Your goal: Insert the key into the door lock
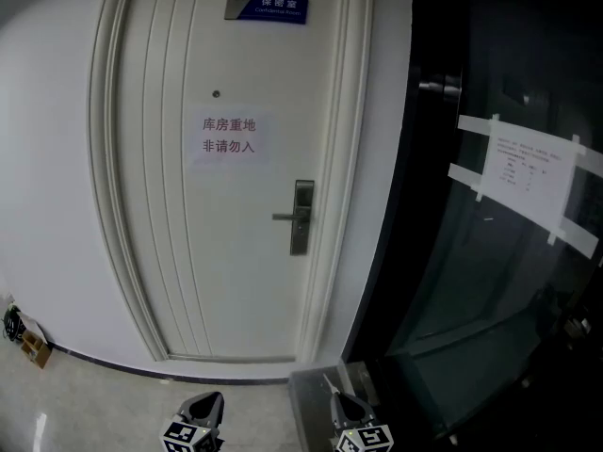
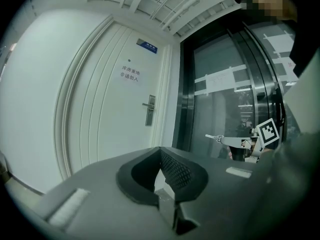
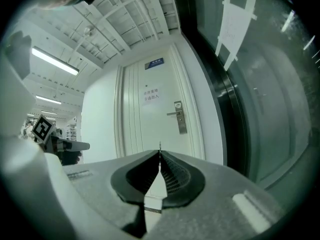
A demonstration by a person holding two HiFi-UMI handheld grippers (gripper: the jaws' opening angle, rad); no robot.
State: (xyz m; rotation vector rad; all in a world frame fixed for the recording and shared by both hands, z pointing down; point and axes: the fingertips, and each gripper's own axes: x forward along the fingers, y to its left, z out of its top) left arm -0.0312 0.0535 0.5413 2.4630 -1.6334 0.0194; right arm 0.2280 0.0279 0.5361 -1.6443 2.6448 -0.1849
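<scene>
The white door [image 1: 236, 271] stands ahead, shut. Its metal lock plate with a lever handle [image 1: 301, 217] sits at the door's right side, and shows too in the left gripper view [image 2: 149, 110] and the right gripper view [image 3: 179, 116]. My right gripper [image 1: 337, 398] is at the bottom edge, well short of the door, shut on a small key [image 1: 328, 382]. The key's thin tip [image 3: 160, 145] pokes out between the closed pads, pointing towards the door. From the left gripper view the key [image 2: 214, 137] shows side-on. My left gripper [image 1: 209, 398] is beside it, jaws together and empty [image 2: 160, 149].
A dark glass door [image 1: 490, 281] with a taped paper sheet [image 1: 523, 172] fills the right side. A printed notice [image 1: 229, 136] and a blue sign [image 1: 267, 8] are on the white door. A small box [image 1: 33, 347] lies on the floor at far left.
</scene>
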